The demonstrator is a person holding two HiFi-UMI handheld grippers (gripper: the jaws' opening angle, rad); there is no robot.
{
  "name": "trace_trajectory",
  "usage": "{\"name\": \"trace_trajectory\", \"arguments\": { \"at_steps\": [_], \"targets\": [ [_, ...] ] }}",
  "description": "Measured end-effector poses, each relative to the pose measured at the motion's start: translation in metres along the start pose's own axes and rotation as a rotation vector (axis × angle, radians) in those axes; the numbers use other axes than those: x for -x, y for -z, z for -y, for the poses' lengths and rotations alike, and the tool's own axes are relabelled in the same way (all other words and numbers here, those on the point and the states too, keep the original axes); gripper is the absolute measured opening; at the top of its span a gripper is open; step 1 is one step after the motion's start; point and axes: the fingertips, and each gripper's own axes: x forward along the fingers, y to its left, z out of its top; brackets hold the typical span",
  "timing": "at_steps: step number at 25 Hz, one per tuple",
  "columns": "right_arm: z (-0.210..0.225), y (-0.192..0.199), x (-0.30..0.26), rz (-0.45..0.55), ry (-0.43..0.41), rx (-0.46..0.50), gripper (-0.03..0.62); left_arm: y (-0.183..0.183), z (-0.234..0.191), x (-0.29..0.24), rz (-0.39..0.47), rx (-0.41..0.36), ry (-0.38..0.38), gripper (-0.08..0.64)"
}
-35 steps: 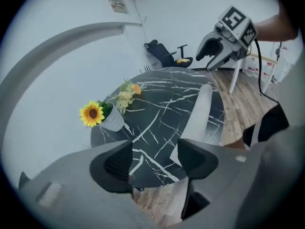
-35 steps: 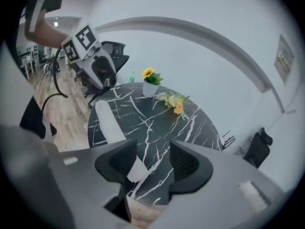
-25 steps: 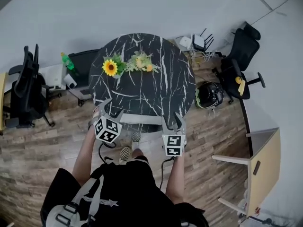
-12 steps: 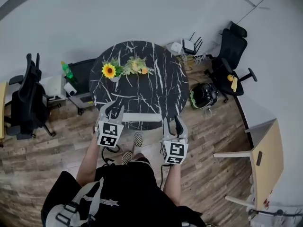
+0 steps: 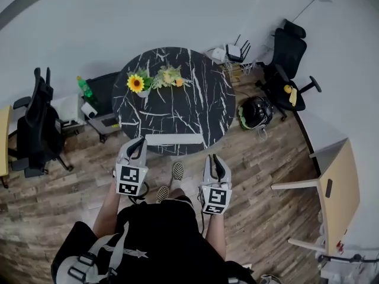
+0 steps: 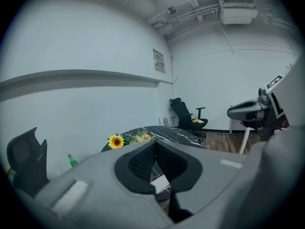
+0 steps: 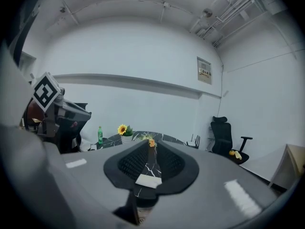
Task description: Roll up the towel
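I count one round black marble table [image 5: 177, 108] in the middle of the frame, and one towel [image 5: 174, 139] on its lower edge. There is one sunflower [image 5: 135, 83] at the table's upper left, with a single small cluster of mixed flowers [image 5: 170, 76] just beside it; how many blooms are in that cluster I can't tell.

There are two black office chairs [image 5: 35, 123], one at the left edge and the other [image 5: 289, 61] at the upper right. Left of the table stands one green bottle [image 5: 84, 89]. Above the table's right side sits one white router [image 5: 235, 52] with antennas.

One pale wooden desk [image 5: 334, 185] is at the right edge. One person [image 5: 154, 241] is at the bottom, with two checkered shoes [image 5: 177, 170] showing.
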Motion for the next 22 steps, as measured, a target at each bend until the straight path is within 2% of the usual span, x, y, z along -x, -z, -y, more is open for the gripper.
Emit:
{"name": "trace_trajectory", "arguments": {
  "at_steps": [4, 11, 22],
  "targets": [
    [-0.002, 0.009, 0.012, -0.002, 0.016, 0.005, 0.006, 0.010, 0.010, 0.010, -0.004, -0.009, 0.017, 0.011],
    [-0.010, 0.004, 0.011, 0.001, -0.013, 0.032, 0.006, 0.011, 0.012, 0.013, -0.011, -0.019, 0.019, 0.011],
    [-0.005, 0.005, 0.012, -0.019, 0.009, 0.031, 0.006, 0.007, 0.016, 0.013, -0.002, -0.038, 0.028, 0.011]
  ]
}}
